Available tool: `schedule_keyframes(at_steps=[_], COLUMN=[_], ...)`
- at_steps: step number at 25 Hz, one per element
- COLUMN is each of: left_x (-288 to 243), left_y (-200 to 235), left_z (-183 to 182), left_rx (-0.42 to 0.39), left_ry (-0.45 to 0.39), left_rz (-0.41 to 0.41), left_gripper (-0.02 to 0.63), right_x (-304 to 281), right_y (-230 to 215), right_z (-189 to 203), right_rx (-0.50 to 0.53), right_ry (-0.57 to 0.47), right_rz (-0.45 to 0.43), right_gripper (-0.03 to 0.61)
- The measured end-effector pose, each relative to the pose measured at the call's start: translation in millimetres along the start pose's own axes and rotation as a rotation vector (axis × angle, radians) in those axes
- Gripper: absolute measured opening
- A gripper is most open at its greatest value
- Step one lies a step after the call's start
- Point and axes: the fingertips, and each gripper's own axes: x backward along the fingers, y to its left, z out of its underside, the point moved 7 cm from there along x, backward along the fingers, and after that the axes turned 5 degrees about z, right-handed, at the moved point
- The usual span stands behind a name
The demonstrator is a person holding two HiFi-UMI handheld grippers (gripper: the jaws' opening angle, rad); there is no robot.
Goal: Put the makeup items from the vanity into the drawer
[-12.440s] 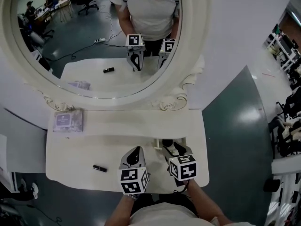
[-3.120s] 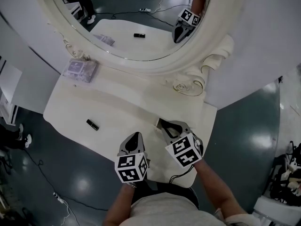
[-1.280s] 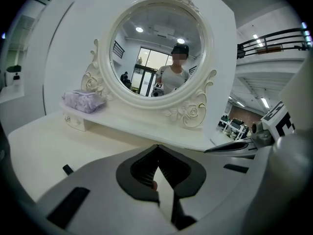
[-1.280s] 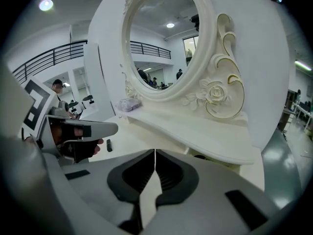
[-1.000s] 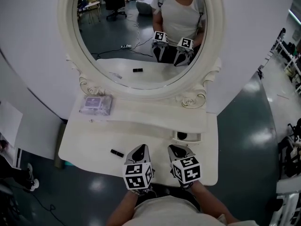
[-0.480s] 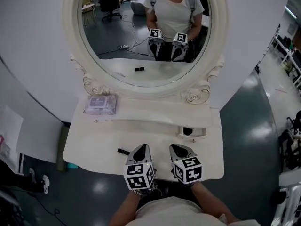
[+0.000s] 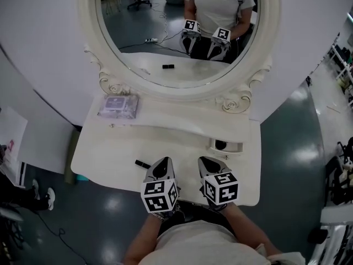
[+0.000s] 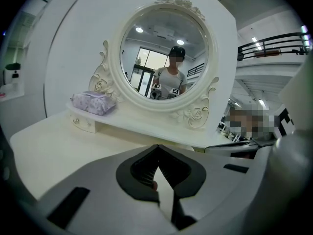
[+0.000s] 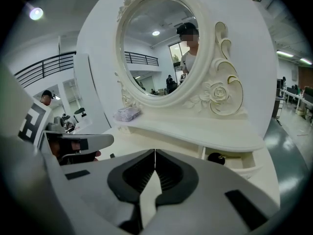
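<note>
Black tube (image 7: 142,163) near left claw (image 7: 164,161); purple pack (image 7: 117,105) on shelf (image 7: 182,123); drawer (image 7: 235,150) open ahead of right claw (image 7: 205,160); both closed, empty.

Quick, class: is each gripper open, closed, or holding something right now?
Left gripper: closed, holding nothing.
Right gripper: closed, holding nothing.

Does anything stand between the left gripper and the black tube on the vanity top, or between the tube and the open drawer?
Nothing visible on the first stretch: bare vanity top lies between the left gripper and the black tube. Toward the open drawer, only the left gripper and right gripper themselves sit near the line.
</note>
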Motion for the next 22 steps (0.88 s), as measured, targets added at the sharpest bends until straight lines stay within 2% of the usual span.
schedule_keyframes(at_steps=[22], left_x=[-16.4], left_y=[-33.7], left_z=[1.4], left_rx=[-0.003], left_ry=[-0.008], left_rz=[-0.001], left_gripper=[0.005], right_x=[6.4], right_y=[-33.5], right_z=[1.4], right_rx=[-0.017], right_ry=[0.010], right_rz=[-0.034], right_gripper=[0.020])
